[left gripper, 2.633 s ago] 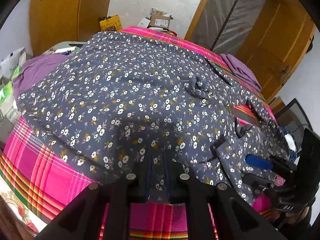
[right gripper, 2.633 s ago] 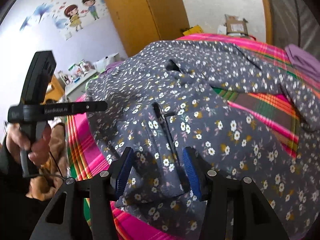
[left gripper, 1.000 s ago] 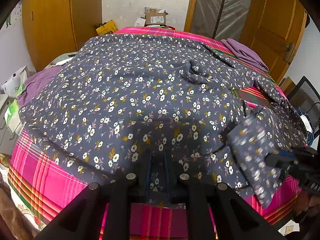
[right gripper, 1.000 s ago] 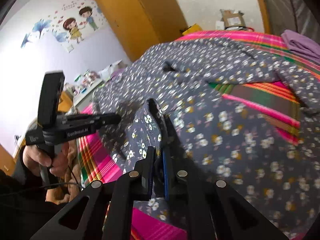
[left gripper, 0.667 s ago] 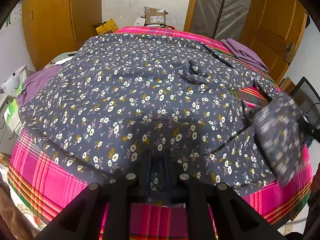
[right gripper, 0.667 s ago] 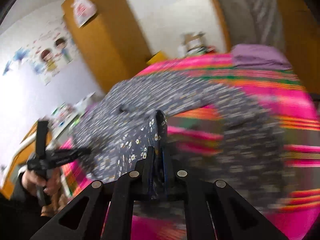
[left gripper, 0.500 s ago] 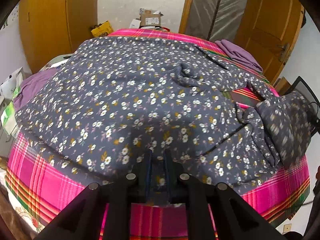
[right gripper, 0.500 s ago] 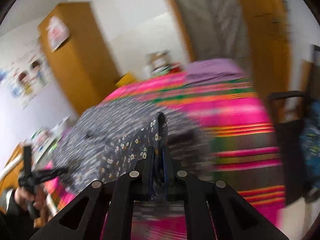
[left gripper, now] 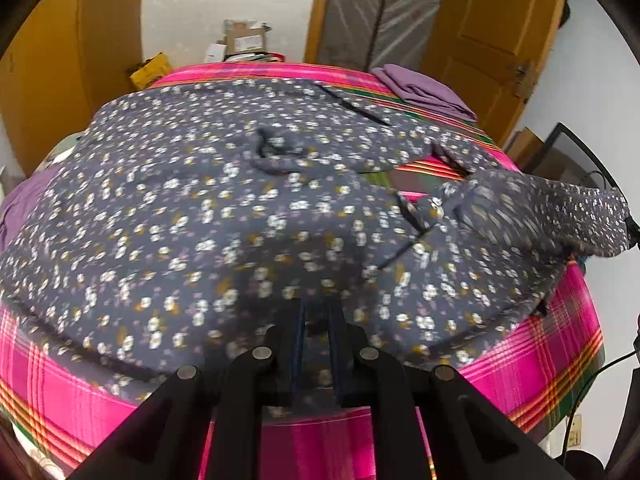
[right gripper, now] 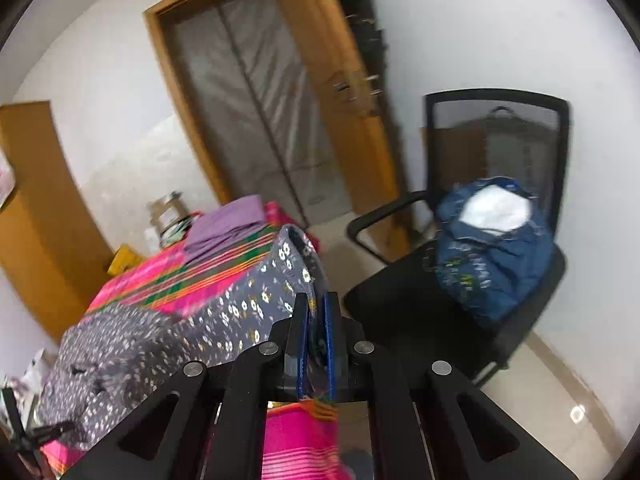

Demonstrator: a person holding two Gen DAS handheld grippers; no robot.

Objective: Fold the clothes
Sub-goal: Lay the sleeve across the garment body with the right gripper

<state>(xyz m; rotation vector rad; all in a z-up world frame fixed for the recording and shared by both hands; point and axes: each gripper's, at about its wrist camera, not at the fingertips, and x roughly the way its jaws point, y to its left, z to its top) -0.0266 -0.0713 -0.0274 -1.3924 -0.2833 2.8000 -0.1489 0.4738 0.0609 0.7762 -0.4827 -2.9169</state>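
Note:
A dark grey floral garment (left gripper: 208, 208) lies spread over a bed with a pink plaid cover (left gripper: 552, 356). My left gripper (left gripper: 316, 316) is shut on its near hem, at the bed's front edge. One corner of the garment (left gripper: 588, 216) is stretched out to the right past the bed's edge. In the right wrist view that same floral garment (right gripper: 256, 300) runs up from the bed into my right gripper (right gripper: 314, 312), which is shut on its edge and held out beside the bed.
A folded purple cloth (left gripper: 424, 88) lies at the bed's far right corner. A black office chair (right gripper: 460, 292) with a blue bundle (right gripper: 492, 248) on its seat stands right of the bed. Cardboard boxes (left gripper: 244, 40), wooden wardrobes and a door stand behind.
My right gripper swung far to the right and slightly up, pulling the garment's corner out past the bed's edge toward the chair. My left gripper shifted a little, keeping its hold on the hem.

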